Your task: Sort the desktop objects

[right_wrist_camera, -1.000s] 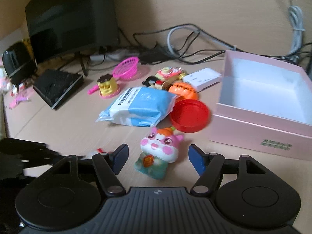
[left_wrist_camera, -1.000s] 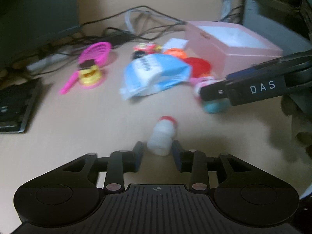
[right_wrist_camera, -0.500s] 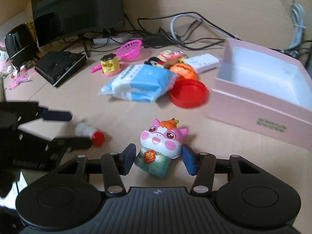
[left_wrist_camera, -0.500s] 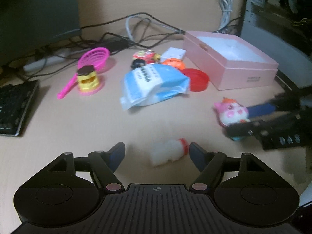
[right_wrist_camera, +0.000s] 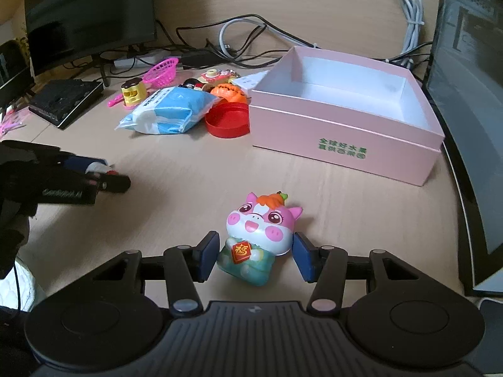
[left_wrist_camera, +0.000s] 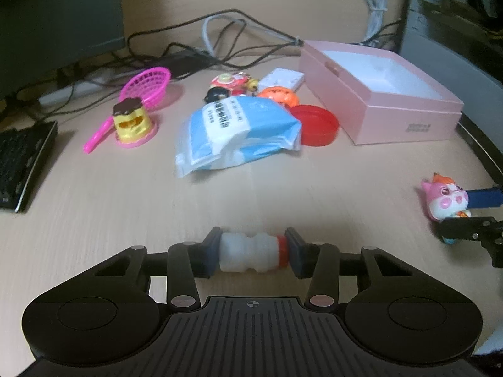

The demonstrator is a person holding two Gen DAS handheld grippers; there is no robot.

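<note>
small white bottle (left_wrist_camera: pixel 250 253) with a red cap lies sideways between the blue pads of the left gripper (left_wrist_camera: pixel 251 253), base against the left pad, cap against the right pad, so the jaws are clamped on it end to end, low over the desk (left_wrist_camera: pixel 125 207). pig toy (right_wrist_camera: pixel 259 234), pink head, orange tuft, teal body with a red tag, sits between the pads of the right gripper (right_wrist_camera: pixel 256 256); left pad touches or nearly touches the teal body, right pad close by the cheek, contact on that side hard to tell. narrow opening, roughly toy-width. toy looks like it rests on the desk, tilted a bit.

ahead and to the right of the right gripper: open pink box (right_wrist_camera: pixel 345 132), white inside, green print on its front wall. ahead and left of it: red lid (right_wrist_camera: pixel 228 119) touching the box's near corner area, blue and white packet (right_wrist_camera: pixel 166 111) just beside the lid, orange ball (right_wrist_camera: pixel 228 92) behind them, small figures and a white card further back. further left: yellow pudding toy (right_wrist_camera: pixel 134 94) next to a pink basket (right_wrist_camera: pixel 162 70). keyboard (right_wrist_camera: pixel 64 102) and monitor (right_wrist_camera: pixel 88 12) far left, cables at the back.

in the right wrist view the left gripper shows at the left edge, well apart from the pig toy. in the left wrist view the pig toy and right gripper tips show at the far right edge.
</note>
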